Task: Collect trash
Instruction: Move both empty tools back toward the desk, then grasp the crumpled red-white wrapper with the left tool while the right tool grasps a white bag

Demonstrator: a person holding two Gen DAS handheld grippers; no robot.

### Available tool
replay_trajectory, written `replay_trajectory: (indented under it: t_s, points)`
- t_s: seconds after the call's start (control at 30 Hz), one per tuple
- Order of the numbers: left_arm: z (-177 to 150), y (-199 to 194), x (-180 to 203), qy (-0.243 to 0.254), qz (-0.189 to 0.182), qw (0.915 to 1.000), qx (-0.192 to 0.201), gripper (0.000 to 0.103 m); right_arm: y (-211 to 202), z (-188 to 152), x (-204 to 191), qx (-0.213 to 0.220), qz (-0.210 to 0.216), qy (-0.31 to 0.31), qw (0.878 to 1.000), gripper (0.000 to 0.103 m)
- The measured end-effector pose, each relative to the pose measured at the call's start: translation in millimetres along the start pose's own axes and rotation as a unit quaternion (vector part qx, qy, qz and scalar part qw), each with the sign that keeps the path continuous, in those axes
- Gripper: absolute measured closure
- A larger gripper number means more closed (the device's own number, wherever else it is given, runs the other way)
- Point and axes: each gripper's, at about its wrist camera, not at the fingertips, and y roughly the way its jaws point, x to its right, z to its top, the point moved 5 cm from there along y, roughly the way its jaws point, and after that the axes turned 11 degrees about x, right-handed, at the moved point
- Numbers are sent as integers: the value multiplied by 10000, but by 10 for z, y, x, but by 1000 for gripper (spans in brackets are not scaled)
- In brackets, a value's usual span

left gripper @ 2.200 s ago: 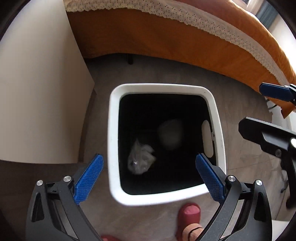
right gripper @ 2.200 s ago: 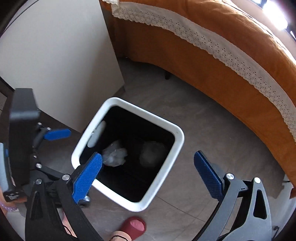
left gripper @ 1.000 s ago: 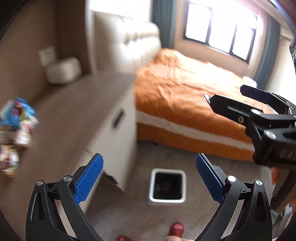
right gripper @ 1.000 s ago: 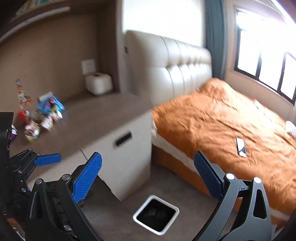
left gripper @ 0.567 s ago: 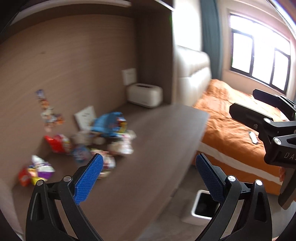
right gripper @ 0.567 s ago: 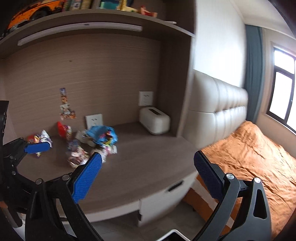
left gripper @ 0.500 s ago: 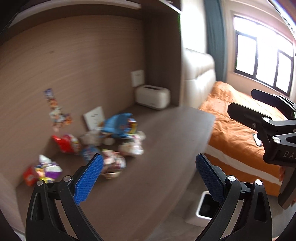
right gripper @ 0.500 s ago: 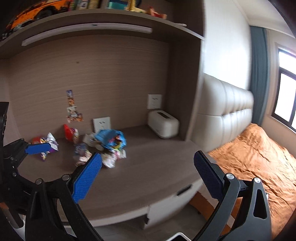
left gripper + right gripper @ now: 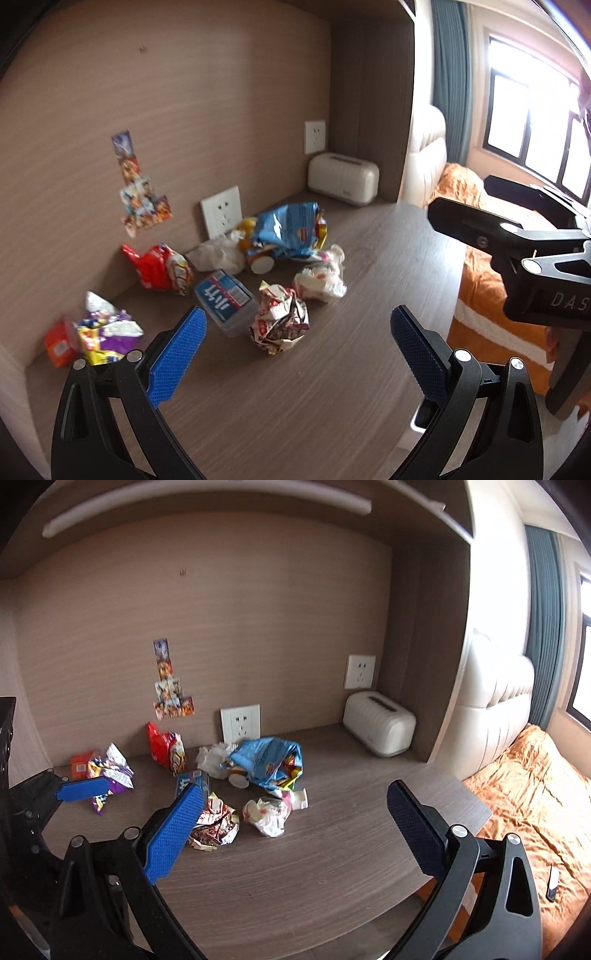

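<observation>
Several pieces of trash lie on the brown desk (image 9: 332,387). A crumpled red-and-white wrapper (image 9: 280,321) (image 9: 216,821) lies nearest. Behind it are a clear box with a blue label (image 9: 225,301), a white crumpled bag (image 9: 319,282) (image 9: 266,814), a blue snack bag (image 9: 290,229) (image 9: 267,762), a red packet (image 9: 159,269) (image 9: 166,749) and a purple-yellow wrapper (image 9: 103,330) (image 9: 110,771). My left gripper (image 9: 295,354) is open and empty just in front of the crumpled wrapper. My right gripper (image 9: 295,834) is open and empty above the desk.
A white tissue box (image 9: 343,179) (image 9: 378,723) stands at the back right by the wall. The white bin's corner (image 9: 421,417) shows on the floor past the desk's right edge. An orange bed (image 9: 535,794) lies to the right.
Both grippers have swung up from the bin on the floor to the desk and moved closer to the trash pile. Both stay open and empty.
</observation>
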Motion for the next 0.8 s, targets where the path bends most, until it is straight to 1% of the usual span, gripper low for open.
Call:
replay_trajectory:
  t_s: [0.13,0.3,0.37,0.47,0.6,0.63,0.67,0.73,0.77,0.8]
  points:
    - [-132,300,-99,17,-66,9998,-193,5,251,-156,-29,-216,-4,47,9998,4]
    - [-239,602,-224,-38,-127,9995,-286,5,607,-379,-56,-448,19,122,9989,4]
    - [-315,753,-222,-29,-253,9988,-423,5,754,-464,-65,-542,13,120,9985,4]
    - [-407,912,-196,80,-332,9980,-536,5,971,-595,-56,-749,8,150,9971,4]
    - [-494,1087,-220,90,-439,9966,-699,7,1258,-783,-46,-1139,105,292,9930,4]
    - [-508,1119,-228,93,-447,9962,-743,10,1298,-809,-50,-1187,121,324,9923,4]
    - [-528,1163,-243,80,-470,9955,-814,17,1340,-832,-52,-1222,130,358,9918,4]
    - [-556,1244,-285,40,-451,9949,-904,21,1405,-862,-59,-1270,156,398,9910,4]
    - [-571,1286,-302,17,-479,9942,-963,26,1440,-878,-61,-1293,135,396,9907,4]
    - [-580,1315,-310,-7,-507,9937,-998,28,1478,-896,-62,-1336,120,383,9902,7]
